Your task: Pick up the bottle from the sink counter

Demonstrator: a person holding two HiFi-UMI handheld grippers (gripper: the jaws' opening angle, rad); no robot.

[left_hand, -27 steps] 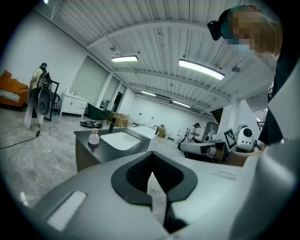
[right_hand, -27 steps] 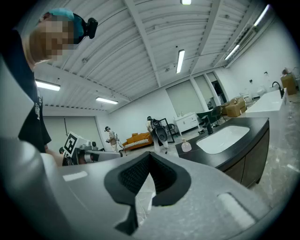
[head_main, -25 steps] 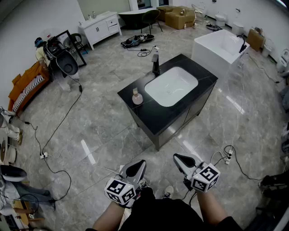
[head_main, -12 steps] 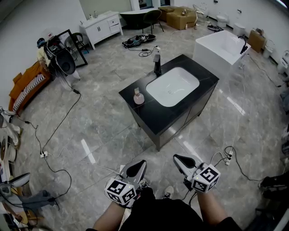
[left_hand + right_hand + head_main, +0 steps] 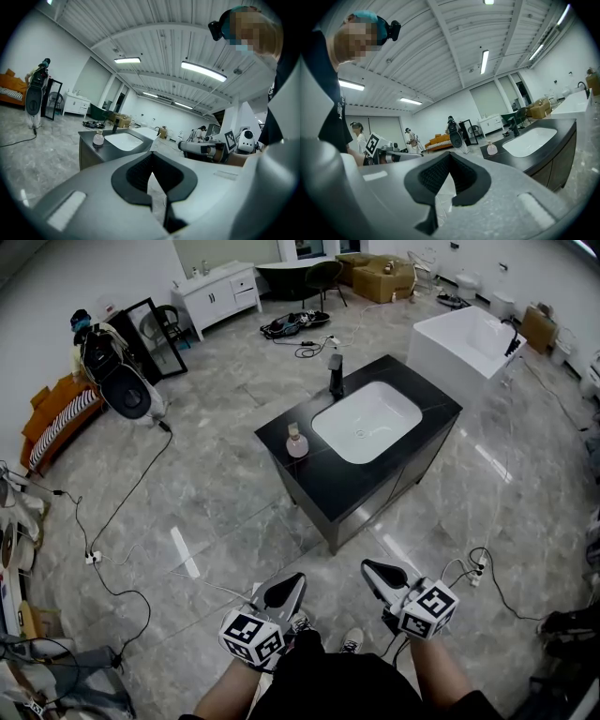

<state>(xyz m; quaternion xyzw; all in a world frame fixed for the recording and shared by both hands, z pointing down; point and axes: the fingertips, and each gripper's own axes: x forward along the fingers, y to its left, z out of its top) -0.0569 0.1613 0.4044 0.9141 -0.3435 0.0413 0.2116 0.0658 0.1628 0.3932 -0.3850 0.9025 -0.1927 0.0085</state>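
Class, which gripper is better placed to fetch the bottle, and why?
Probably the left gripper: the bottle stands at the counter's left end, nearly straight ahead of it. The right gripper is further aside; both are shut and empty.

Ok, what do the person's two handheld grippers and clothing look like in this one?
The left gripper and right gripper match. Both have light grey tapered jaws lined with black ribbed pads, and each carries a white marker cube printed with black squares. The person wears a black top, and the forearms are uncovered.
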